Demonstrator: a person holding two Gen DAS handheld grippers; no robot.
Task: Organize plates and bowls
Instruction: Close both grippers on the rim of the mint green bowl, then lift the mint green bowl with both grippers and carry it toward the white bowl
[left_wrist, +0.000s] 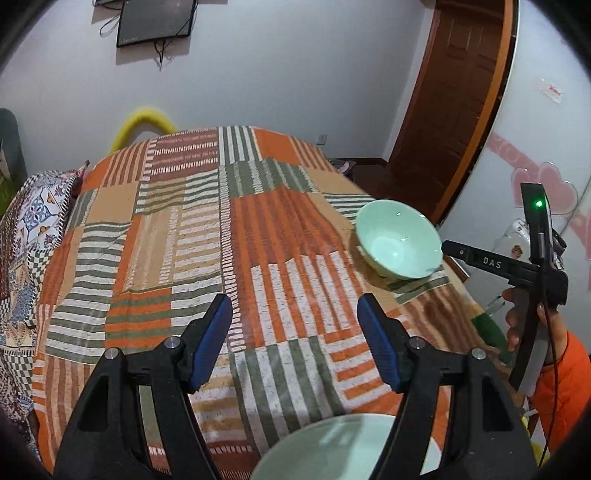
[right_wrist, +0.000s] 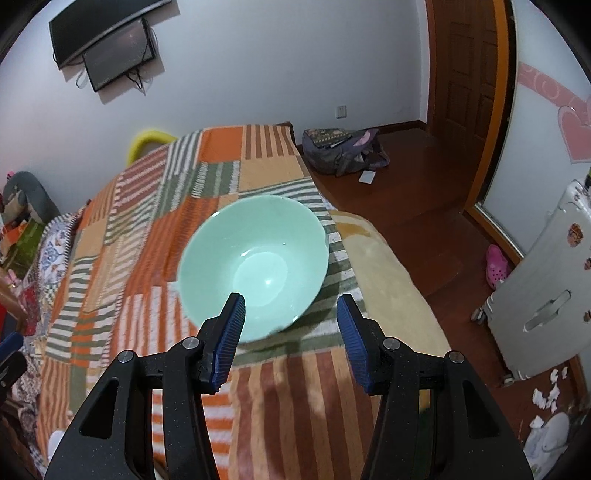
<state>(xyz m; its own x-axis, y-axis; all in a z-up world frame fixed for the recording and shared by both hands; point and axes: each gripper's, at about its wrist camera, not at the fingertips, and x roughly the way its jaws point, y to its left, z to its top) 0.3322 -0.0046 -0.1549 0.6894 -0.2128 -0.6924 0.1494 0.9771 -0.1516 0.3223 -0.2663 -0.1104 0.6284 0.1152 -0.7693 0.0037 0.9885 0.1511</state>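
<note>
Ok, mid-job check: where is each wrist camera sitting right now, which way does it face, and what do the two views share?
Left wrist: on the left gripper, angled down across the patchwork blanket; jaws open and empty, a pale green dish just beneath, right gripper and hand at the right edge.
Right wrist: on the right gripper, angled down at the green bowl; jaws open, nothing gripped, with the bowl's near rim showing between them.
Shared: green bowl, blanket, yellow tube, wall screen, wooden door.
</note>
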